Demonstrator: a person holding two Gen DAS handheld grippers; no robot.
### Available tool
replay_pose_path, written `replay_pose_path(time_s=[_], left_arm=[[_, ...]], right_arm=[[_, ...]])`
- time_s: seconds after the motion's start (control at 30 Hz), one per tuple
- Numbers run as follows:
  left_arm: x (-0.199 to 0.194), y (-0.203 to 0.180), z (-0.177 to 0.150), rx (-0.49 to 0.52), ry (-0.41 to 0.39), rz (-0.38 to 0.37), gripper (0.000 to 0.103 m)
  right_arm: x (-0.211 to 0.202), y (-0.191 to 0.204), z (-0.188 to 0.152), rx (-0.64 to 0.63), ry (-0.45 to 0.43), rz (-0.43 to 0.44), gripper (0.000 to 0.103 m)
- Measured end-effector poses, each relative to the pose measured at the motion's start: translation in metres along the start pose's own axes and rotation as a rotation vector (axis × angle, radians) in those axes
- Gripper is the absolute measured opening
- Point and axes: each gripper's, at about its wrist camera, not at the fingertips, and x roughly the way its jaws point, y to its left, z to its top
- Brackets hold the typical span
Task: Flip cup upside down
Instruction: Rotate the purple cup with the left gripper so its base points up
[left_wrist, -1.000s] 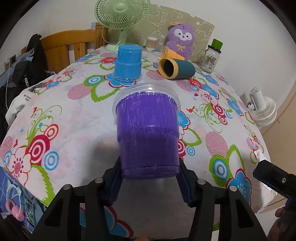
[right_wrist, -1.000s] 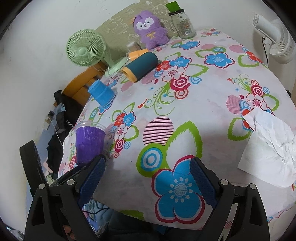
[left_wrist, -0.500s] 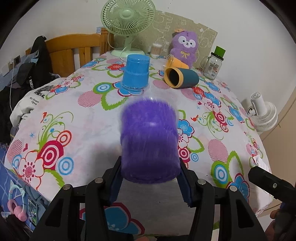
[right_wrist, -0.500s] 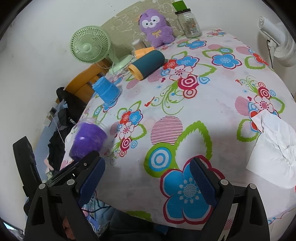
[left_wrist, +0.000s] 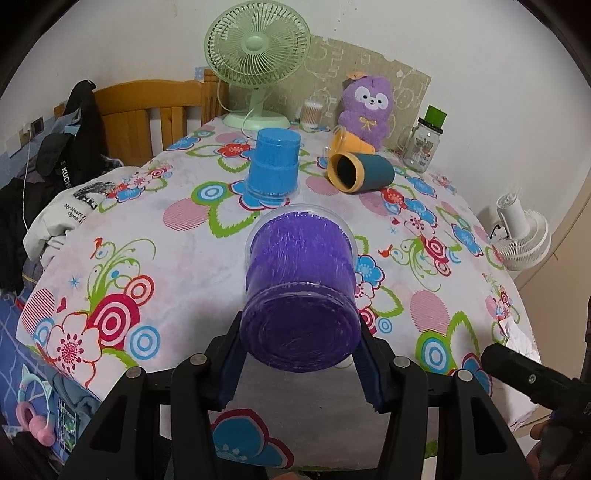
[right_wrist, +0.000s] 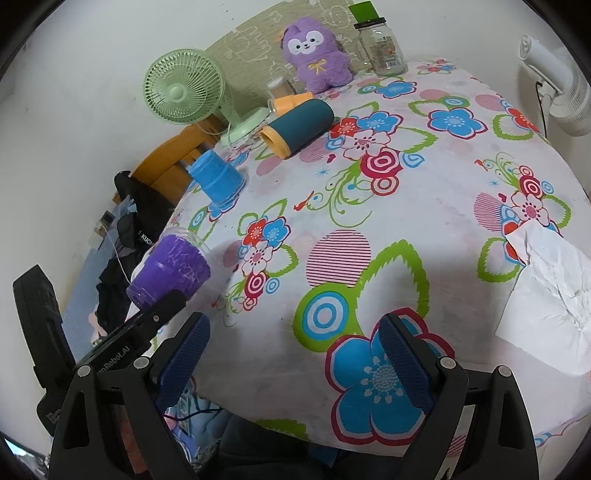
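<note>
My left gripper (left_wrist: 301, 363) is shut on a purple cup (left_wrist: 301, 295) near its base. It holds the cup above the floral table (left_wrist: 184, 236), tipped forward, with the base toward me and the clear rim pointing away. The purple cup also shows in the right wrist view (right_wrist: 168, 271), tilted, at the table's left edge. My right gripper (right_wrist: 293, 363) is open and empty over the table's near edge.
A blue cup (left_wrist: 274, 167) stands upside down beyond the purple one. A teal and orange tumbler (left_wrist: 360, 172) lies on its side. A green fan (left_wrist: 256, 55), a purple plush (left_wrist: 365, 110) and a glass jar (left_wrist: 423, 144) stand at the back. A white tissue (right_wrist: 546, 295) lies at the right.
The left gripper has tipped the purple cup forward from upright, so its base now faces the camera and its rim points away. The right gripper stays open and has shifted slightly.
</note>
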Motion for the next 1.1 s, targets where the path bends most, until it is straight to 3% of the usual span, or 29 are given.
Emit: replay_pose_path(time_s=[1.1], left_arm=[[-0.023,0.01,0.02,-0.001,-0.026,0.015,0.055]], right_arm=[[0.003,0.013,0.002,-0.03,-0.004,0.012,0.094]])
